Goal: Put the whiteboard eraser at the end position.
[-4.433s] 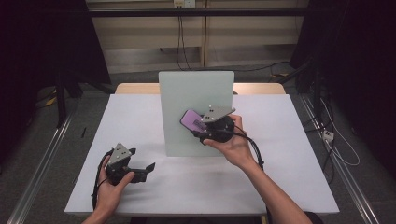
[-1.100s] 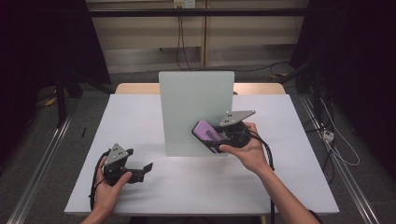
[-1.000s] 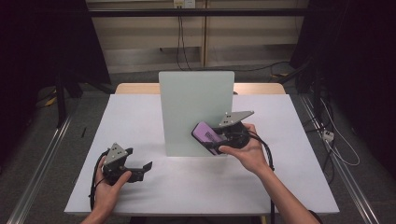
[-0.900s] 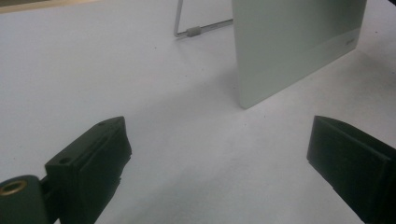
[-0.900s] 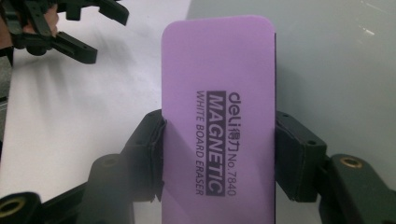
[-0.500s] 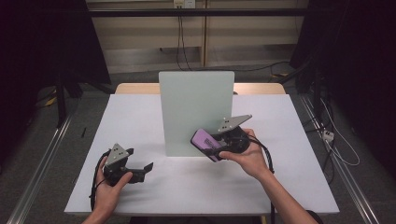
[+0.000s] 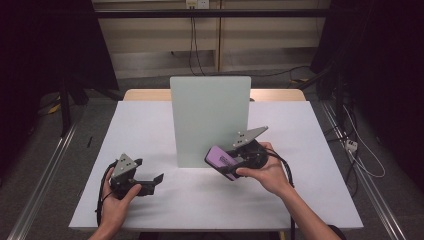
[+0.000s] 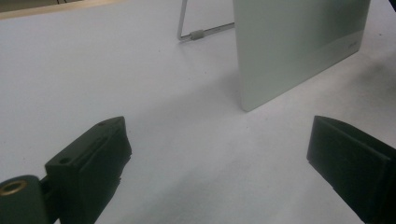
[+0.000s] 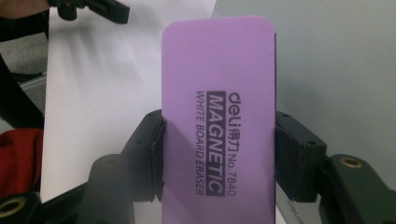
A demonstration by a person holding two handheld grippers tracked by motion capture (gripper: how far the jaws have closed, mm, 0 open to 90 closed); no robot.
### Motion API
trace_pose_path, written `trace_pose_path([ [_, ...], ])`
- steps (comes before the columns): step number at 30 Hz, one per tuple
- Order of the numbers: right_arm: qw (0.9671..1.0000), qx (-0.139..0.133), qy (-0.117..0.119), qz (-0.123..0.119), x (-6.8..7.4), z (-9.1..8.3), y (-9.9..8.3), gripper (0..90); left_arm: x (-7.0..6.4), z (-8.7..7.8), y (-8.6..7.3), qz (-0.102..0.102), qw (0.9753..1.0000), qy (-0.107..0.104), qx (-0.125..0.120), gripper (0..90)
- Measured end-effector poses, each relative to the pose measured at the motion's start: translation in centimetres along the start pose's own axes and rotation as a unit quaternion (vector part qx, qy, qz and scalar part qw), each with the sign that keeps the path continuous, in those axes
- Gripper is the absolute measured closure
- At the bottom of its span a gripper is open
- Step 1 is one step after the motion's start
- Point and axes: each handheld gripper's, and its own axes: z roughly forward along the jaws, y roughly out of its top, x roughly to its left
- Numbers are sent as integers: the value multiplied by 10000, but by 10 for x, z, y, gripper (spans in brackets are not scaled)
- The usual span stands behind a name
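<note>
Right gripper [image 7: 235,162], squeezing the purple eraser [image 7: 222,159] tight, has slid down to the bottom of the standing whiteboard [image 7: 210,120], so this wipe looks nearly done.

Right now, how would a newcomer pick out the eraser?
Find the pale green upright board standing on the white table. At its lower right corner, the right gripper clamps a flat purple rectangular whiteboard eraser, the table's sole purple item, printed "MAGNETIC".
</note>
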Motion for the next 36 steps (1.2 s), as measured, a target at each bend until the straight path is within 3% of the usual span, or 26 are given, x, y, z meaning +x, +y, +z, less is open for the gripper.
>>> trace_pose_path([
  [15,9985,415,334,-91,4,7,-2,421,-1,0,-1,36,10000,-24,6,55],
  [20,9978,444,484,-16,7,11,-1,421,2,-5,-4,-93,10000,-15,-16,55],
  [24,9968,574,546,-36,10,14,-2,421,3,-5,-3,-69,10000,-16,-42,55],
  [31,9932,904,716,-182,18,25,-6,422,1,-2,-2,35,10000,-36,-1,55],
  [36,9906,1119,732,-293,23,32,-7,421,1,-3,-3,-12,10000,-37,-1,55],
])
